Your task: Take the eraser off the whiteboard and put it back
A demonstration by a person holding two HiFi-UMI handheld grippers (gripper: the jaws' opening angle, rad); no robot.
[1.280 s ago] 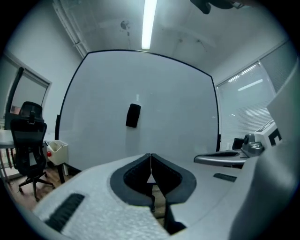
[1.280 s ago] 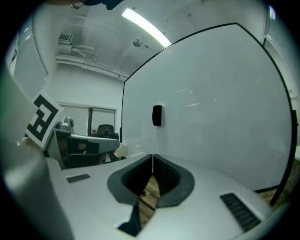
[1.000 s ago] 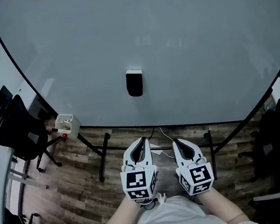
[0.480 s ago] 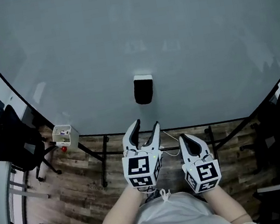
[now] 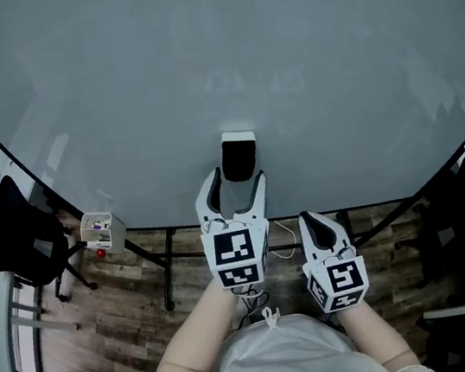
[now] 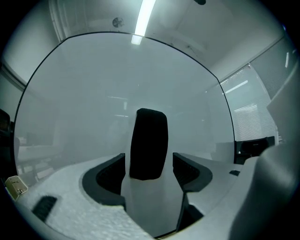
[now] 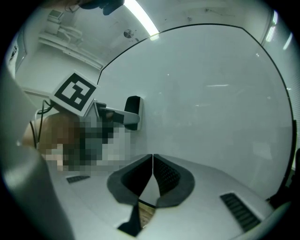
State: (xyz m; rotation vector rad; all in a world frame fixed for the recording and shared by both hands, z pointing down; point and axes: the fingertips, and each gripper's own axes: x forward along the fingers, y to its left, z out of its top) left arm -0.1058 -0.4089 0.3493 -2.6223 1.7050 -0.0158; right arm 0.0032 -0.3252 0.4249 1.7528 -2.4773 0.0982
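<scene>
Whiteboard: a large pale whiteboard (image 5: 211, 53) fills the head view from 9 o'clock over to 3 o'clock, on a dark stand.
Eraser: a black eraser (image 5: 239, 155) with a white top edge sits upright on the whiteboard near its bottom edge, at 12 o'clock from the left gripper.
Left gripper: the left gripper (image 5: 235, 185) is raised to the board, jaws wide apart, one on each side of the eraser's lower end. In its own view the eraser (image 6: 149, 143) stands between the pads with a slim gap on each side, so nothing is gripped.
Right gripper: the right gripper (image 5: 310, 219) hangs lower, at 4 o'clock from the left one. In its own view the jaws (image 7: 153, 157) are pressed together and hold nothing.
Surroundings: a wood-plank floor (image 5: 140, 318) lies below; a small white box (image 5: 98, 231) sits at 9 o'clock from the left gripper, with a black office chair (image 5: 12, 233) further out that way.
</scene>
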